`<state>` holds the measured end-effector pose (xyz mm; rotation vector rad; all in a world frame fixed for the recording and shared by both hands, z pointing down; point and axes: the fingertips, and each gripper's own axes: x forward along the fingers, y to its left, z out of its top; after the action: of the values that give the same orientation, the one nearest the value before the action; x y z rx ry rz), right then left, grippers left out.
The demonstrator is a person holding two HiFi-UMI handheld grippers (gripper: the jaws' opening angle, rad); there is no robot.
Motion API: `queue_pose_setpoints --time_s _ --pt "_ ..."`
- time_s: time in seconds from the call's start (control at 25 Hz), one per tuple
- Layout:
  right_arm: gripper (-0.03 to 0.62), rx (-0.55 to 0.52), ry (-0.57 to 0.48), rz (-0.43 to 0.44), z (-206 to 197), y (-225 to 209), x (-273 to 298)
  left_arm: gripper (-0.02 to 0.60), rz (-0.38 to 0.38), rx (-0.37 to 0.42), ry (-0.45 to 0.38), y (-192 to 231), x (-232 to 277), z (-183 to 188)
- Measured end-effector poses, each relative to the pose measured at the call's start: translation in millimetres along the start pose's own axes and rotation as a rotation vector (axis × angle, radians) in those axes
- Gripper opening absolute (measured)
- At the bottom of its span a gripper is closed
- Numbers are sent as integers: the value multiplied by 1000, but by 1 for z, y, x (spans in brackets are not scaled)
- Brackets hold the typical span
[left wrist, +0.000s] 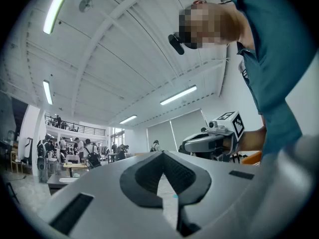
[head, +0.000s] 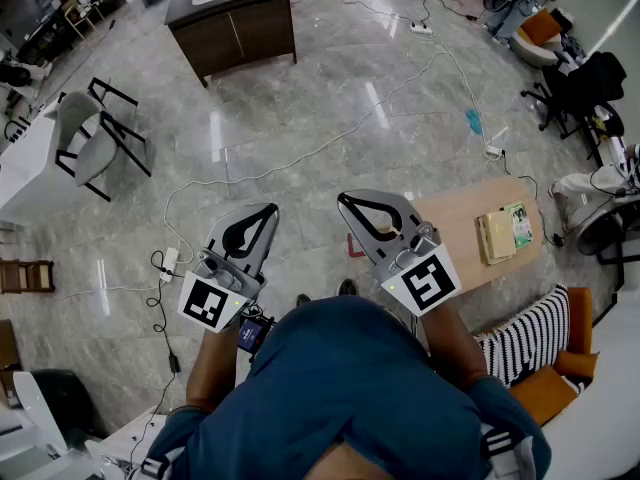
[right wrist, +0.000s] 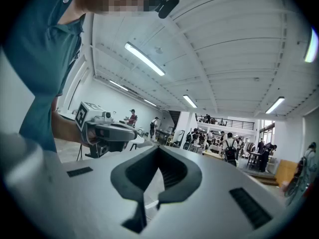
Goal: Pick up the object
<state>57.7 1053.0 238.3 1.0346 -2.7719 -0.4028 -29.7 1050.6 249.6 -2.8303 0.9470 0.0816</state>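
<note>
At chest height, my two forearms are bent in close before my teal shirt, each hand holding a gripper that points forward and tilts somewhat upward. Left gripper (head: 271, 209): jaws closed tip to tip, nothing between them. Right gripper (head: 343, 199): jaws likewise closed and empty. The two stand side by side, apart.

Below them, the polished grey floor (head: 330, 78) lies open ahead, crossed by a white cable (head: 345, 135). A dark cabinet (head: 235, 28) stands well ahead. A wooden table (head: 450, 230) stands near my right side, its near edge close to a striped cushion (head: 522, 330).

At the table's far end lies a pale flat object (head: 495, 236), with a green printed item (head: 518, 225) touching it. I cannot tell which of these the task means.

Print on the green item is too small to read. The marker cubes (head: 425, 280) carry black-and-white squares only.
</note>
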Motion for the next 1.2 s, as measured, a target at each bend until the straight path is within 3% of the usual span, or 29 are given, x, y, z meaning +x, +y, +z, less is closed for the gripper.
queue_pose_setpoints --time_s 0.56,0.84,1.2 --pt "14 2 -1 9 -7 2 -20 3 11 7 10 -18 2 -1" --pt "15 103 -68 -7 -6 -14 -27 3 34 8 19 -20 14 -3" --pt "14 106 -116 16 -17 -44 -41 3 74 42 40 -30 49 -11"
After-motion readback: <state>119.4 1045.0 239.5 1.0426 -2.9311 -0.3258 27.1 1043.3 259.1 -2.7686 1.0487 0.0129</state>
